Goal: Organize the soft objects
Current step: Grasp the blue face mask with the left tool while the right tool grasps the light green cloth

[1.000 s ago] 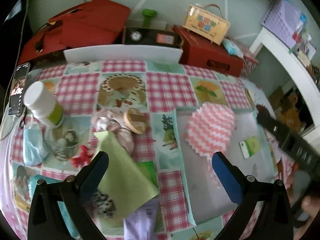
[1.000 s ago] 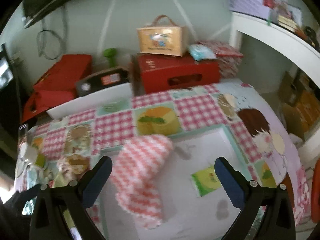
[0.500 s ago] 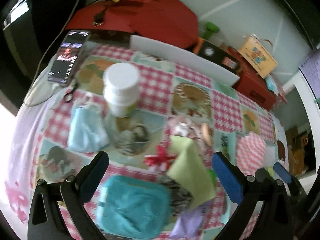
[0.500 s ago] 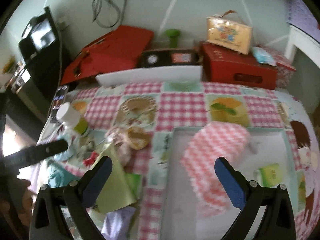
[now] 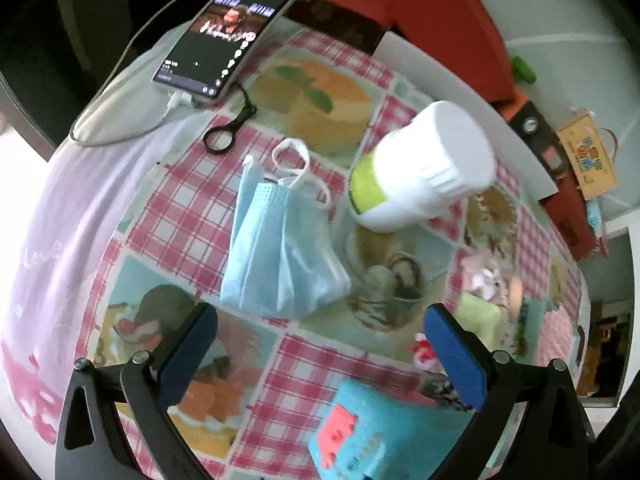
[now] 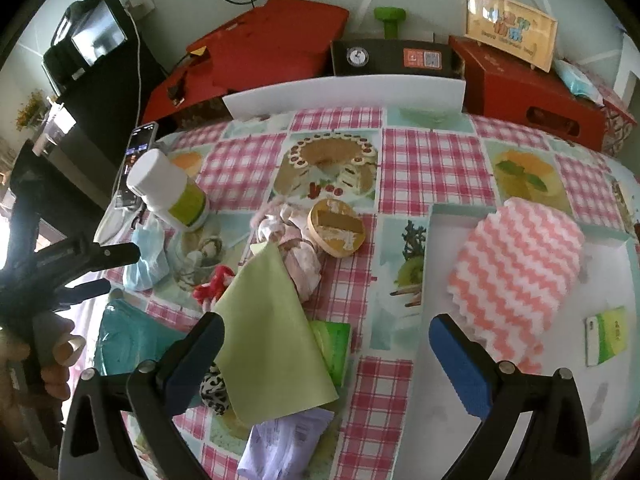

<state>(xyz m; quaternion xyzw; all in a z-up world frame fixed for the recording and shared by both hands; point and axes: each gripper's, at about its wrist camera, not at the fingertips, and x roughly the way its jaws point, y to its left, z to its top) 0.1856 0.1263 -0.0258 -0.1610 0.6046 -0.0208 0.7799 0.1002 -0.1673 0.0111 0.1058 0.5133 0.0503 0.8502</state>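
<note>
A folded light blue face mask [image 5: 280, 252] lies on the checked tablecloth, just ahead of my open, empty left gripper [image 5: 320, 344]. It also shows in the right wrist view [image 6: 146, 256], beside the left gripper's fingers [image 6: 116, 254]. My right gripper [image 6: 326, 360] is open and empty over a green cloth [image 6: 276, 336]. A pink-and-white zigzag cloth [image 6: 516, 276] lies in the white tray [image 6: 436, 420] at the right. A teal pouch [image 5: 360, 436], a pink fabric bundle [image 6: 296, 248] and a lilac packet [image 6: 284, 444] lie on the table.
A white bottle with a green label [image 5: 420, 172] stands right of the mask. A phone on a cable [image 5: 224, 36] and a black ring [image 5: 224, 136] lie beyond it. A round wooden lid [image 6: 336, 228], red boxes [image 6: 532, 92] and a white board [image 6: 344, 94] are farther back.
My left gripper has swung left from the tray and green cloth toward the blue mask, now close ahead. My right gripper has turned left and drawn back from the tray to over the green cloth.
</note>
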